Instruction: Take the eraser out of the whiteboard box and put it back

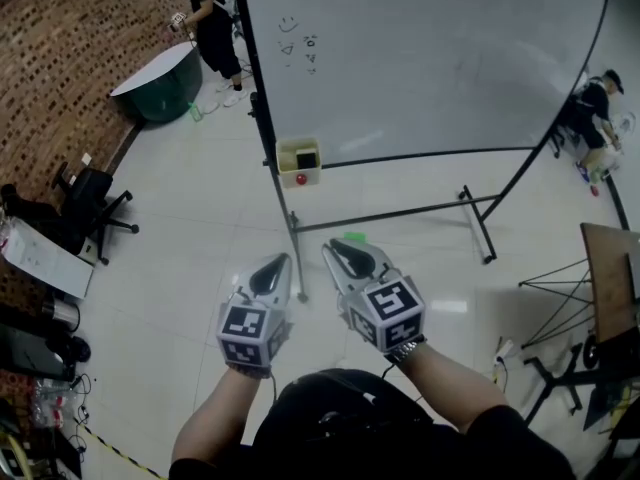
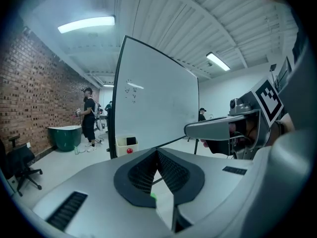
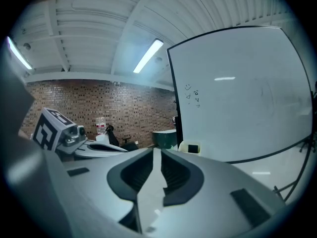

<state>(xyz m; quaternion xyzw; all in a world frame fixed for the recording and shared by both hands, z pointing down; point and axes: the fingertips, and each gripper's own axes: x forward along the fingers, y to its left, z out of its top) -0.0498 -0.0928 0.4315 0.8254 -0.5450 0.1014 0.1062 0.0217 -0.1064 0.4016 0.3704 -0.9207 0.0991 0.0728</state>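
A cream box (image 1: 298, 160) hangs at the lower left corner of the whiteboard (image 1: 420, 58), some way ahead of me. A black eraser (image 1: 306, 158) stands in it, and a red round piece (image 1: 301, 179) sits on its front. In the left gripper view the box (image 2: 126, 145) and eraser (image 2: 131, 141) are small and distant. My left gripper (image 1: 275, 268) is shut and empty, tips touching (image 2: 157, 151). Beside it, my right gripper (image 1: 335, 251) shows a narrow slit between its jaws (image 3: 156, 152) with nothing in it. The box (image 3: 189, 147) lies beyond it.
The whiteboard stand's legs (image 1: 480, 223) spread over the floor ahead. A person (image 1: 210, 18) stands by a green tub (image 1: 160, 83) at the back left. An office chair (image 1: 90, 198) is at the left, a crouching person (image 1: 595, 103) and a wooden table (image 1: 610, 278) at the right.
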